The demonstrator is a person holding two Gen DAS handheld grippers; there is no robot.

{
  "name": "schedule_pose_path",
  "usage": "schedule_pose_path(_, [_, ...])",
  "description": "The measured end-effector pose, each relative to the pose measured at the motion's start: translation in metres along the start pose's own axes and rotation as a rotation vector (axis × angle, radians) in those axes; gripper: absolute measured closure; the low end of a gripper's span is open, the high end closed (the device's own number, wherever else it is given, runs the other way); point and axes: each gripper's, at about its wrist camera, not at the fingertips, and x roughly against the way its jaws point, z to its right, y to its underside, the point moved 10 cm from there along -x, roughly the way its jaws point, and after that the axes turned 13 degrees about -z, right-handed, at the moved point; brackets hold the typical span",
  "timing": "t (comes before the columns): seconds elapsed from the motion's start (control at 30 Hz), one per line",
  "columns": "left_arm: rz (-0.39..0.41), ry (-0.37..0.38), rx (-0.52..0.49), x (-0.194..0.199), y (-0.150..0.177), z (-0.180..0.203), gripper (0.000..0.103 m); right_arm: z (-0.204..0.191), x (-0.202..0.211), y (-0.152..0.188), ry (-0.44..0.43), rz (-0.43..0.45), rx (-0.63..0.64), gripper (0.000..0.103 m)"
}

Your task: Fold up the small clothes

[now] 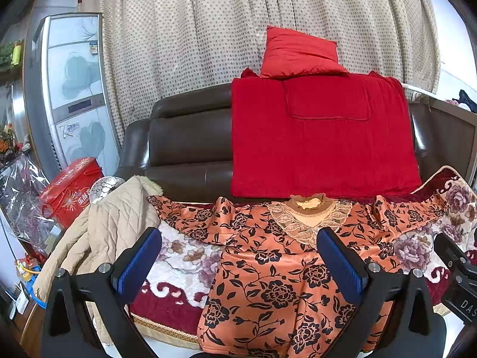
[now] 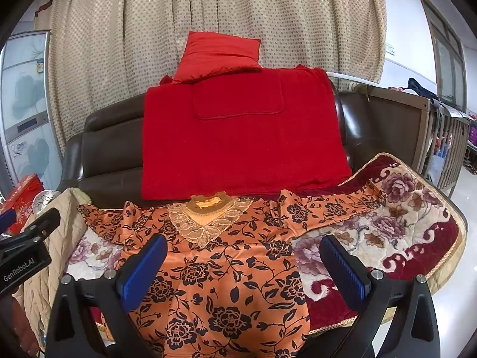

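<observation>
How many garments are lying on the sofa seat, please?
2: the orange floral top spread flat at the centre, and a beige quilted jacket bunched at its left end. Others may be hidden beneath.

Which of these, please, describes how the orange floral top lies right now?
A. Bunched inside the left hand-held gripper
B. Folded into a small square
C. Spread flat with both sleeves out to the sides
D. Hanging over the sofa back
C: the top lies flat on the floral blanket, collar toward the sofa, sleeves stretched left and right.

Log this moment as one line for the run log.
stage: pre-grasp | left gripper: open, empty | right gripper: open, empty | orange floral blouse: spread flat, unfolded, on floral blanket | beige quilted jacket: beside
</observation>
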Motion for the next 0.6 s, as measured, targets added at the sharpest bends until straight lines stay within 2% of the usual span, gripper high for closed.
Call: schedule_pose_path(0.6, [0.010,0.001,-0.003,0.0053,0.0006,-0.0002,0.000,-0.0026,0.0051,-0.0027,-0.005,0.004,0.010,0.000])
